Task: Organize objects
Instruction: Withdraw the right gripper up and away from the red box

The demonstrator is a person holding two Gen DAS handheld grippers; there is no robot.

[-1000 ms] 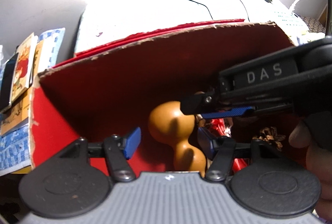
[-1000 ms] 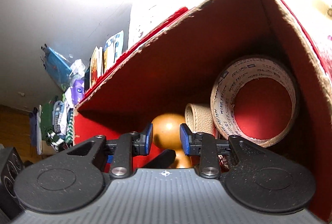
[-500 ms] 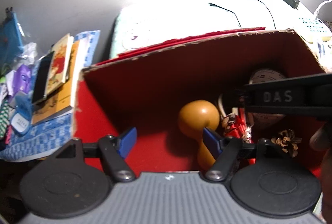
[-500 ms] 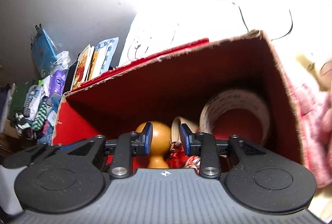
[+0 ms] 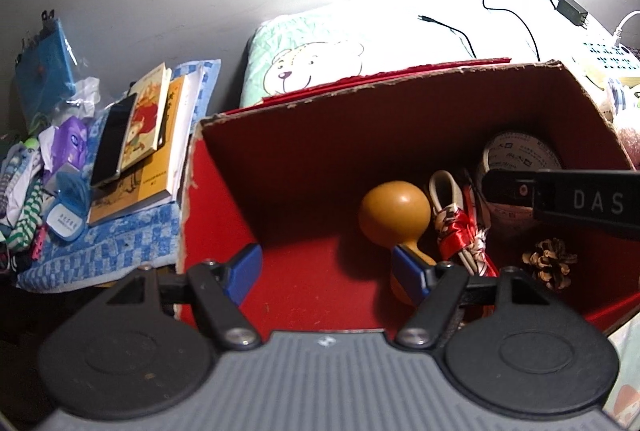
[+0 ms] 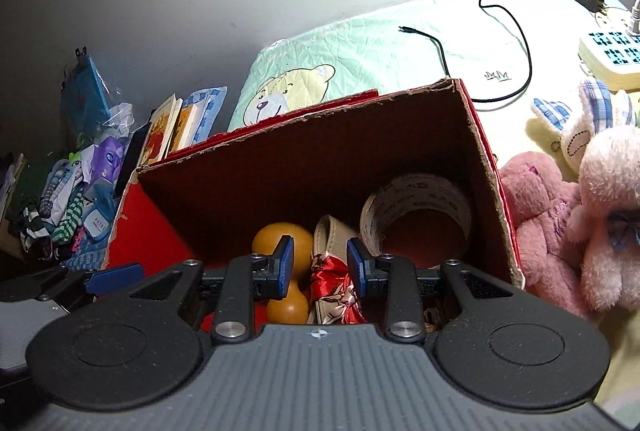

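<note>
My left gripper (image 5: 326,271) is spread wide and empty at the near rim of the red box (image 5: 224,167). My right gripper (image 6: 319,265) is parted and empty above the gourd (image 6: 280,243), ribbon bundle (image 6: 336,279) and tape roll (image 6: 416,207) inside. Both should lift clear of the rim. Books (image 5: 148,127) lie left; plush toys (image 6: 560,223) crowd the right.

"DAS" on the right tongs (image 5: 576,201) casing
</note>
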